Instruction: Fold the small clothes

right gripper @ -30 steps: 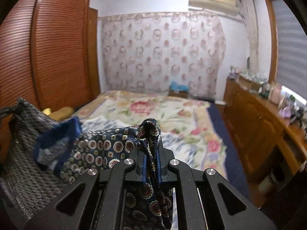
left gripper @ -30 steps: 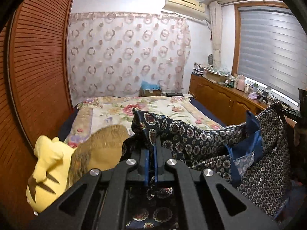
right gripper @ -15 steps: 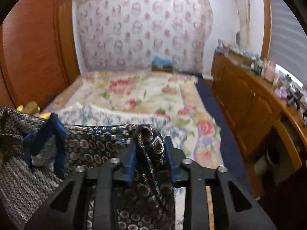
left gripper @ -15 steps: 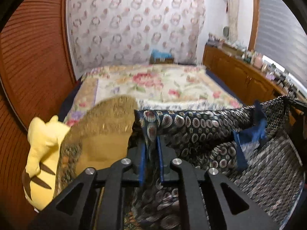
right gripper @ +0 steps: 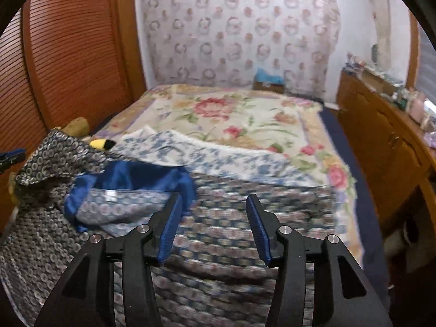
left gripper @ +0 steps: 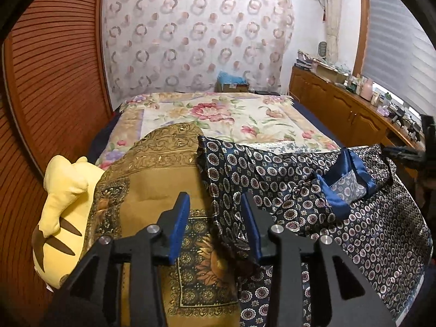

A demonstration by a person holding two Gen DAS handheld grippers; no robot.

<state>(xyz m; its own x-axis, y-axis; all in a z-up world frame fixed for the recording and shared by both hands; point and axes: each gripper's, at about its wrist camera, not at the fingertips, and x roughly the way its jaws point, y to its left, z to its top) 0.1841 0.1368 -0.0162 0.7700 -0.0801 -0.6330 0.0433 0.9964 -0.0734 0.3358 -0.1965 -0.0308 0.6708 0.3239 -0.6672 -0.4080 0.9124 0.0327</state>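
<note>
The navy patterned garment (left gripper: 313, 179) lies on the near end of the bed (left gripper: 245, 114), its blue-lined collar (left gripper: 346, 179) toward the bed's far end and its long axis apparently across the bed. It looks light, limp and slippery; hem corners seem the best hold. Both grippers have just been opening: left gripper (left gripper: 215, 218) with cloth hanging loose between unpressing pads, right gripper (right gripper: 214, 218) apart above the cloth.

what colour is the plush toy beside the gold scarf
Yellow with dark brown stripes, the plush toy shows best in the left wrist view.
</note>
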